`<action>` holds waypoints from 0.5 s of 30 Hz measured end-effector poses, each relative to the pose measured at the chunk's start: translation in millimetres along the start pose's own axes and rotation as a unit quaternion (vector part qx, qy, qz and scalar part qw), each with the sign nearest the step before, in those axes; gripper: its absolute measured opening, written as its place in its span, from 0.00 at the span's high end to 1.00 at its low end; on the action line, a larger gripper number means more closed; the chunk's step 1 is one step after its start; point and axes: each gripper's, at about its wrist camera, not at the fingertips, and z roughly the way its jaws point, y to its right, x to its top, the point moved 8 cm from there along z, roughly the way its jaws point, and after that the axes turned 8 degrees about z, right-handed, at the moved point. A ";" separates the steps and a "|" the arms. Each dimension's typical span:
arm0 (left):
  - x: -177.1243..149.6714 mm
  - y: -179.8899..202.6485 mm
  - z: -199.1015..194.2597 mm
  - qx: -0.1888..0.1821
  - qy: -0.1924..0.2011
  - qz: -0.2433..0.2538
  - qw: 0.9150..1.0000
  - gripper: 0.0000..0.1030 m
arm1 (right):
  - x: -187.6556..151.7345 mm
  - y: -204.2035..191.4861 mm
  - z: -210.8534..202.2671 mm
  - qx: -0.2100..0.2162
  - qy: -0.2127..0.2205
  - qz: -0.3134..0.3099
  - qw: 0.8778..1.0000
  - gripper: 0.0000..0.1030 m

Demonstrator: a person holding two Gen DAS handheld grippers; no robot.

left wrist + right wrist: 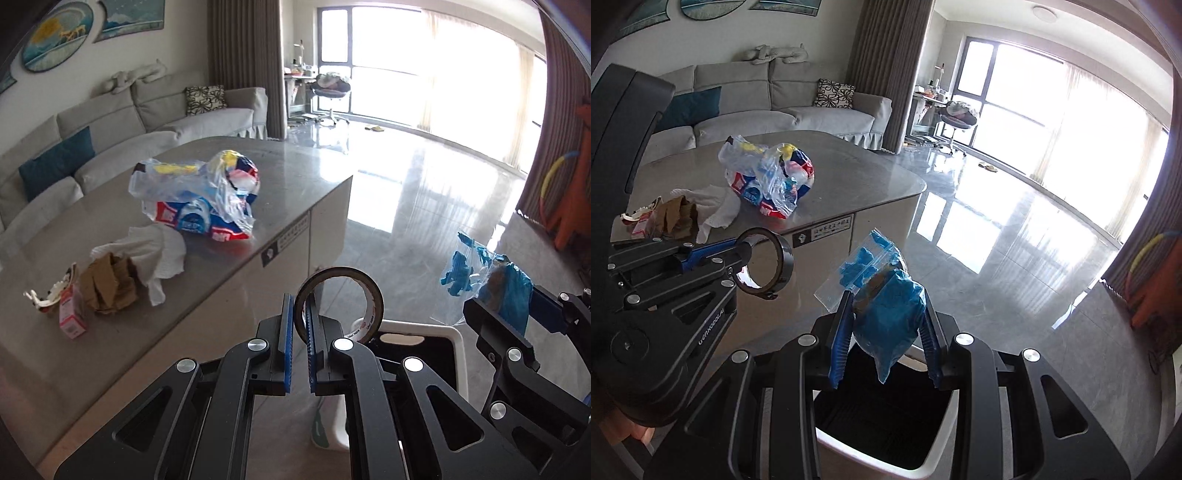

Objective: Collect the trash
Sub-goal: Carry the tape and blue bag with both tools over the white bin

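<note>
Poised over white bin (882, 424): left gripper (301, 325) clamped on tape roll (341, 301), right gripper (884, 343) pinching blue plastic bag (890, 314) — neither dropped yet. Left on table (288, 162): pink carton (72, 314), brown cardboard (109, 286), white paper towel (155, 251), crumpled wrappers (201, 192). Bin's dark interior plain only from right wrist — from left wrist, merely its rim.

Tape roll (339, 306) and bag (886, 314) hang above the bin (886, 454), seemingly beside the table (184, 266).
</note>
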 end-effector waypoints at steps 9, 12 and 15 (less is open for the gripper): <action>-4.7 53.9 14.9 -0.032 -0.022 0.042 0.998 0.92 | -20.3 45.6 8.1 -0.037 -0.022 0.032 0.999 0.66; -7.0 64.8 20.4 -0.038 -0.028 0.050 0.998 0.92 | -25.1 60.2 7.9 -0.050 -0.025 0.041 0.998 0.66; -9.5 77.2 24.7 -0.049 -0.036 0.054 0.997 0.92 | -28.3 73.4 6.7 -0.061 -0.027 0.047 0.997 0.66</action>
